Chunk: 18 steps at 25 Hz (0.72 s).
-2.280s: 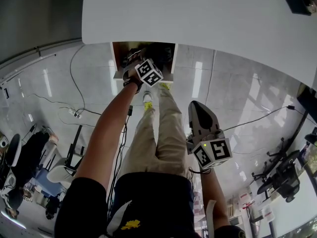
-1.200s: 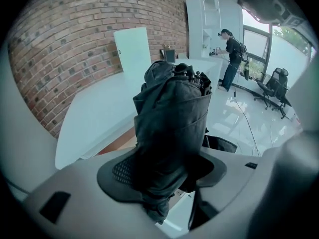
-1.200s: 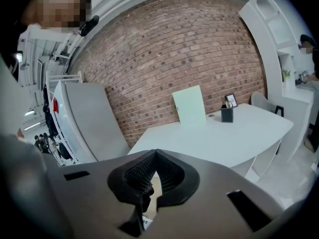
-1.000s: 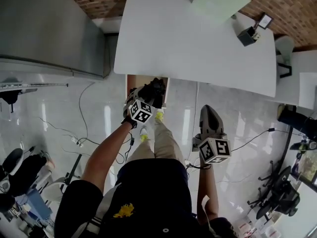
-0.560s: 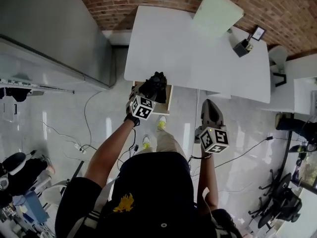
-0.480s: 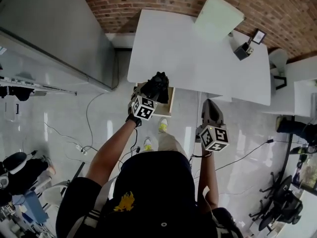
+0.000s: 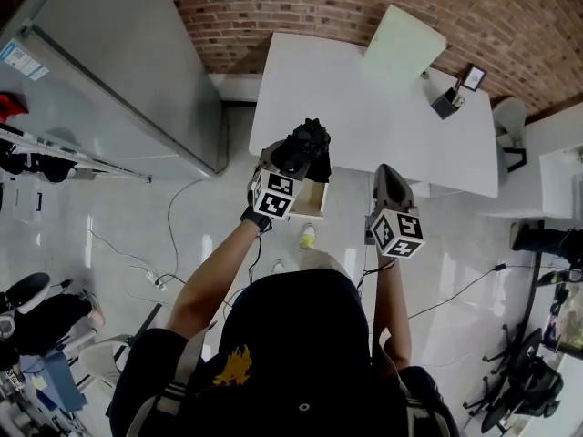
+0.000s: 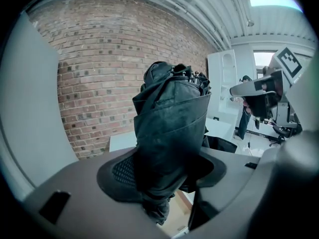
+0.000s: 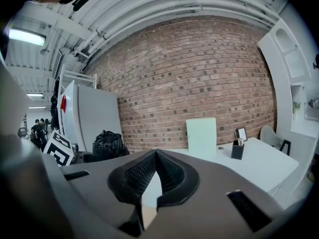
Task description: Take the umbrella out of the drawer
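Head view: the folded black umbrella (image 7: 307, 144) is pinched in the left gripper (image 7: 293, 162), held clear above the open drawer (image 7: 311, 200) under the tabletop's (image 7: 364, 107) near edge. The drawer's pale wooden inside shows. The right gripper (image 7: 386, 182) hangs beside it, jaws pressed together on nothing. A black holder (image 7: 444, 106) near the tabletop's far corner carries small items, too tiny to name.

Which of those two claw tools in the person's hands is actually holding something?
The left gripper: its jaws clamp a folded black umbrella. The right gripper has its jaws shut together with nothing between them.
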Available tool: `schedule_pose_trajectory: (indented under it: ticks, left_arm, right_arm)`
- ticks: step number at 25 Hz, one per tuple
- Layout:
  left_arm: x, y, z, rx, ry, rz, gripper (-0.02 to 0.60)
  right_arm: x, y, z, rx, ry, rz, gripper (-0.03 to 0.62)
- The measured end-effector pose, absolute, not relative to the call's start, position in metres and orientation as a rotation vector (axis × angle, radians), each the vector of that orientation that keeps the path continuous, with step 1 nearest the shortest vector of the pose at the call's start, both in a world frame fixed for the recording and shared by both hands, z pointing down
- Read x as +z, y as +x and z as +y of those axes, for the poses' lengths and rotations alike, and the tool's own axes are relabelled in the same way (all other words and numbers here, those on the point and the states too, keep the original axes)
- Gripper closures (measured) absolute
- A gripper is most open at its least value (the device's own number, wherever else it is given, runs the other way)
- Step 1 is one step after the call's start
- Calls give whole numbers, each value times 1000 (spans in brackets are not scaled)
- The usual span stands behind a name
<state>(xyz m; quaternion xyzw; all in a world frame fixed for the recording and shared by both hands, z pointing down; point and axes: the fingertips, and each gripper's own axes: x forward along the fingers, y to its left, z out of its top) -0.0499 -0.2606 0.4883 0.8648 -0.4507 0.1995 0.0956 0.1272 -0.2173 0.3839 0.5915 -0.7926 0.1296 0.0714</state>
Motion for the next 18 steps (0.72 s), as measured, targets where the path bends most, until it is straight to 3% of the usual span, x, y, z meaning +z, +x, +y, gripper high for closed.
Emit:
schedule_pose_trajectory:
  ticks: [18]
  left_arm:
    - [347,-61,-254,256,2720,-1389,302]
  right_arm:
    - [330,107,-228,234,1788,-2442,569]
